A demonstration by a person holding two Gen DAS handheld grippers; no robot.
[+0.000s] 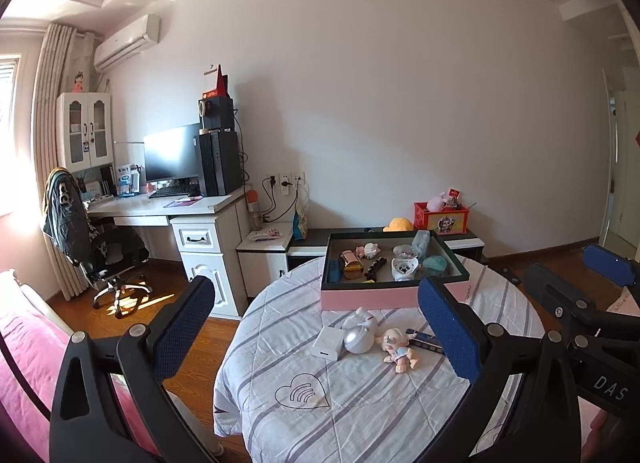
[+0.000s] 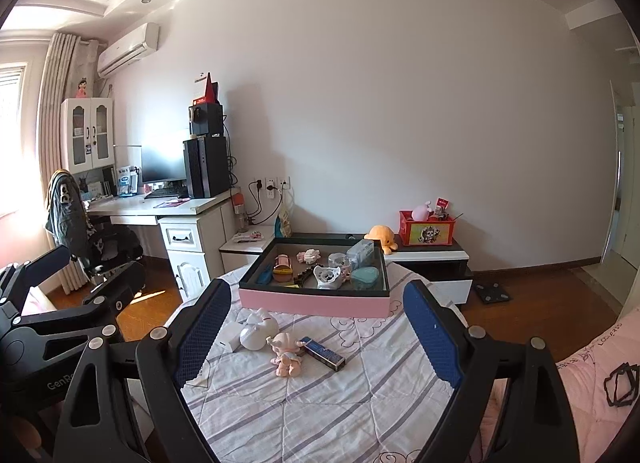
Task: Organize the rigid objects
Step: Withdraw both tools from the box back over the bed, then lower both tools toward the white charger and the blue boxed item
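- On the striped quilt (image 2: 304, 415), at 12 o'clock from both claws: pink box (image 2: 316, 303) with a dark rim, holding small trinkets, among them a teal case (image 2: 365, 276) and a white cat-face piece (image 2: 327, 277).
- Just before the box, loose on the quilt: white adapter (image 1: 329, 342), white round toy (image 1: 359, 337), doll (image 2: 285, 355), dark blue bar (image 2: 322, 353) at 3 o'clock of the doll.
- Writing: "DAS" on the right claw's body in the left view; "GenR", cut off, on the left claw's body in the right view. The bar's print is too small to read.
- Left claw (image 1: 316, 339): jaws wide, nothing between the pads.
- Right claw (image 2: 316, 337): jaws wide, nothing held.
- Open room: bare quilt at 6 o'clock of the toys; the quilt's edge falls to wood floor (image 2: 540, 303) at 9 and 3 o'clock.
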